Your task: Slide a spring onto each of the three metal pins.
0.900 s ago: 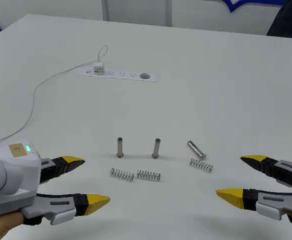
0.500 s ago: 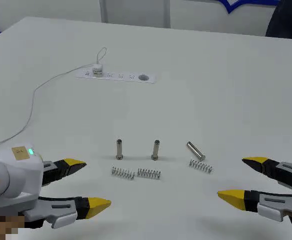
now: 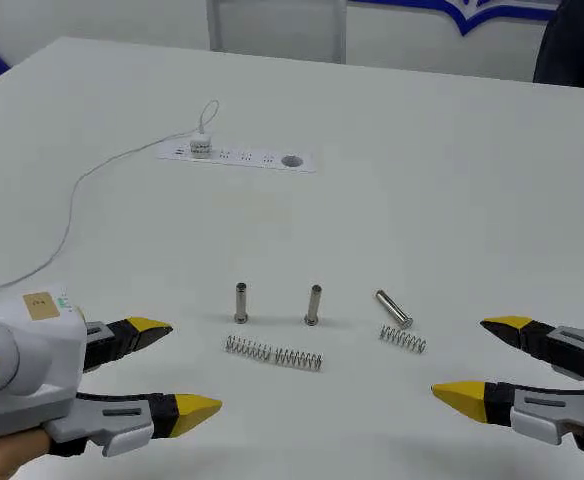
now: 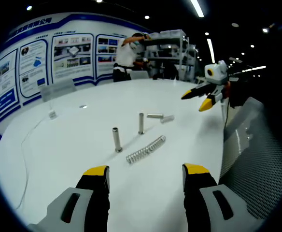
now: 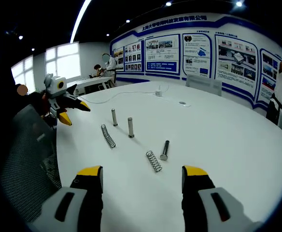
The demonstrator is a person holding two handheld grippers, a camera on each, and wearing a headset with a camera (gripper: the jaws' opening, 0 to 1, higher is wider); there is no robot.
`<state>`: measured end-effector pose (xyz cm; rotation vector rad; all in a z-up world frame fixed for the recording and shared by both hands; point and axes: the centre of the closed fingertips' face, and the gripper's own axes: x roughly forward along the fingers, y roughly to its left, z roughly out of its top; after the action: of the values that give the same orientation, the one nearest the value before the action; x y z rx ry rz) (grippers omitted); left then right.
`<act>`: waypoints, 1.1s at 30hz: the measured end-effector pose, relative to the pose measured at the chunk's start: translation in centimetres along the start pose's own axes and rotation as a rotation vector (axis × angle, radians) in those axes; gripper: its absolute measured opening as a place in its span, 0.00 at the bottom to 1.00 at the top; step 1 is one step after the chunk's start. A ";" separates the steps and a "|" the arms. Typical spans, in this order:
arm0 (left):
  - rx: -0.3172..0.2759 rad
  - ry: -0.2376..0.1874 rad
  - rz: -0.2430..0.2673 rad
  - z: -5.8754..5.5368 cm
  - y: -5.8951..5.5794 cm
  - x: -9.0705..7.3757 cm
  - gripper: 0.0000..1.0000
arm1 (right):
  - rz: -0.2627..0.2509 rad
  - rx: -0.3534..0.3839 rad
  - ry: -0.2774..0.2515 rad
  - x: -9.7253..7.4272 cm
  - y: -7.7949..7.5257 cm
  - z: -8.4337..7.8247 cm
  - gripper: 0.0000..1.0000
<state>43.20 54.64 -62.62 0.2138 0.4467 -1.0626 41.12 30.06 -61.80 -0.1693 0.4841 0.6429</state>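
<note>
Two metal pins stand upright on the white table, the left pin (image 3: 241,302) and the middle pin (image 3: 314,305). A third pin (image 3: 393,308) lies on its side to their right. Two springs (image 3: 274,353) lie end to end in front of the upright pins, and a third spring (image 3: 403,339) lies beside the fallen pin. My left gripper (image 3: 177,365) hovers open at the lower left, nothing between its yellow-tipped jaws. My right gripper (image 3: 482,360) hovers open at the lower right, also empty. In the left gripper view the pins (image 4: 116,139) and springs (image 4: 146,149) lie ahead.
A white power strip (image 3: 237,156) with a plugged-in adapter sits farther back, its cable (image 3: 67,212) trailing off to the left. A person in dark clothes (image 3: 572,45) stands beyond the far right table edge.
The headset view shifted slightly. The two left springs now lie in one line, touching end to end; before they lay a little apart. Both grippers stay open in about the same places.
</note>
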 end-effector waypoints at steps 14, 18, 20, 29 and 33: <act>-0.001 0.002 -0.004 0.0 0.0 0.1 0.62 | -0.017 0.025 0.010 -0.2 0.0 -0.3 0.65; -0.001 0.000 -0.004 0.0 0.0 0.1 0.62 | -0.025 0.033 0.012 -0.2 -0.3 -0.2 0.63; -0.003 -0.001 -0.003 0.0 0.0 0.1 0.62 | -0.028 0.036 0.014 -0.2 -0.4 -0.2 0.62; -0.003 0.001 0.007 0.0 0.2 0.0 0.62 | -0.049 0.064 0.013 0.0 -1.6 0.4 0.56; -0.002 0.003 0.009 0.0 0.2 0.0 0.62 | -0.054 0.058 0.017 0.3 -2.0 0.8 0.54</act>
<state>43.39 54.77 -62.65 0.2154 0.4490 -1.0526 42.89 28.84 -61.29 -0.1323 0.5126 0.5742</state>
